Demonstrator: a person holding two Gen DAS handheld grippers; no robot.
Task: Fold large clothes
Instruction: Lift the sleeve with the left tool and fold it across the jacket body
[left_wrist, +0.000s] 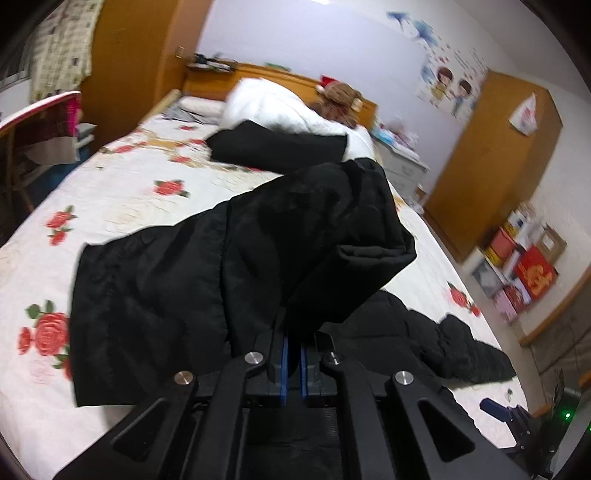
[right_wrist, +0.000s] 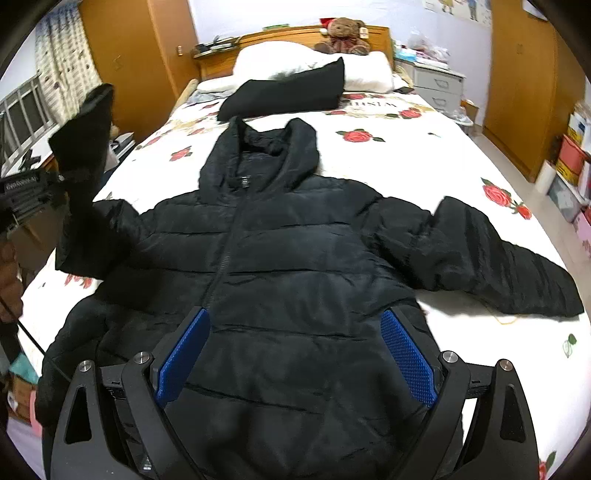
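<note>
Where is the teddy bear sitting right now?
In the right wrist view, the teddy bear sits at the far end of the bed, against the wooden headboard, just behind the white pillow.

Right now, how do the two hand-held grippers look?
Both are matte black frames with silver round bolts and triangular cut-outs. The right gripper carries blue, bumpy-textured pads on its fingers. On the left gripper, only thin blue pad edges show.

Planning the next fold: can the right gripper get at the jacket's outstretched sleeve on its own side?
Probably yes. The right gripper is open and empty above the jacket, and that sleeve lies flat on the bedsheet with nothing on it.
</note>
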